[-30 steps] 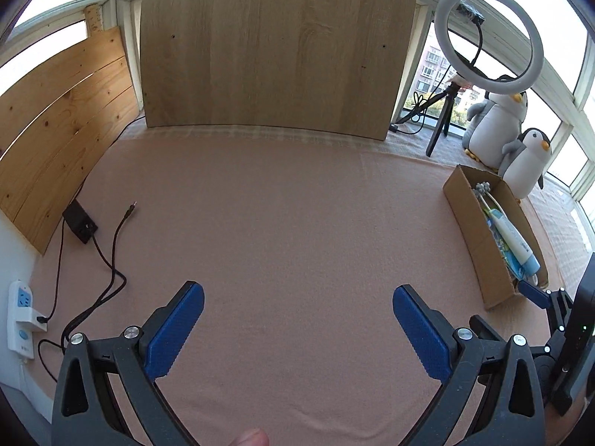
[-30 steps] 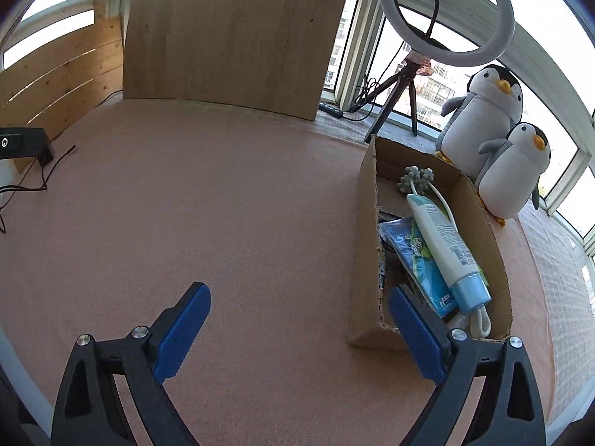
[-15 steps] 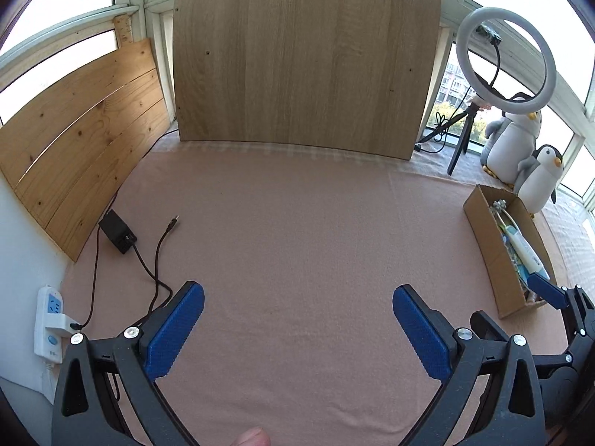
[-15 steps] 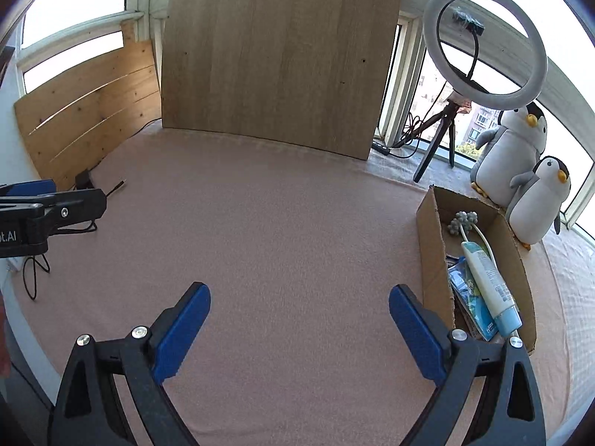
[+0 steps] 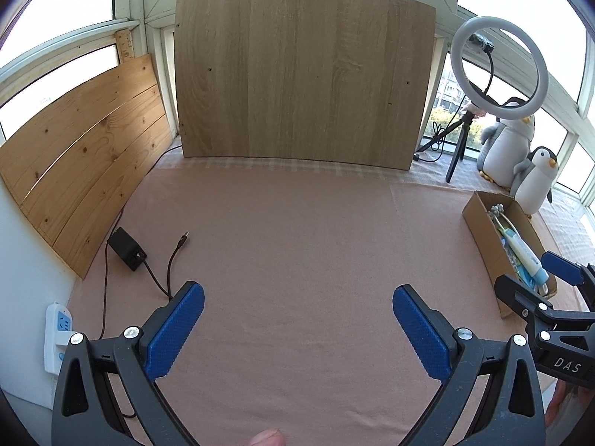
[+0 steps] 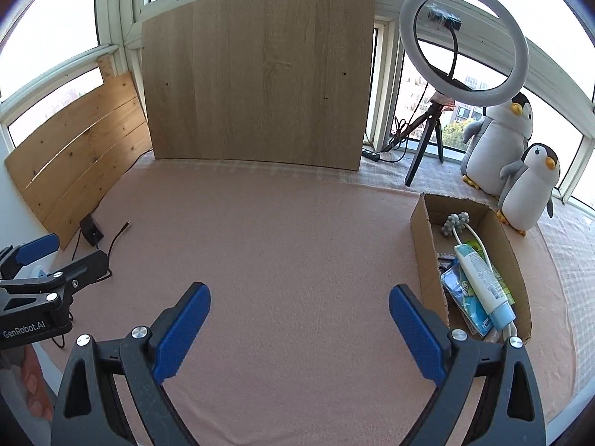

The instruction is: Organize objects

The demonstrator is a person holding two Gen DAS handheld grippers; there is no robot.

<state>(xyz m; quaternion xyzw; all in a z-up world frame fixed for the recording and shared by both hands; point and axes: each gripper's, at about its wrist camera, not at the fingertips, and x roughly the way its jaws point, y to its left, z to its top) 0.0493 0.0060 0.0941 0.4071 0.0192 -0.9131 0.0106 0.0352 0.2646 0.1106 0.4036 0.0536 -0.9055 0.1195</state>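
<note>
Two tongs, left tongs (image 5: 297, 329) and right tongs (image 6: 299, 329), hung with jaws spread apart and gripping nothing above the pink-covered worktop (image 6: 279, 230), while the cardboard box (image 6: 424, 256) at the worktop's right side held a white tube (image 6: 481, 280), blue packets (image 6: 461, 293) and a grey-beaded massager (image 6: 455, 223).

Both of my tools have pulled up and back from the cardboard box (image 6: 427, 245) over the last second. A second ago my right tool (image 6: 297, 329) sat with its right finger tip at the box's near end; now the box lies well ahead and to the right. From my left tool (image 5: 297, 329) the box has shrunk toward the right edge, and the wall socket (image 5: 57, 338) and black adapter (image 5: 126, 247) show fuller. Each tool now appears in the other's view.
</note>
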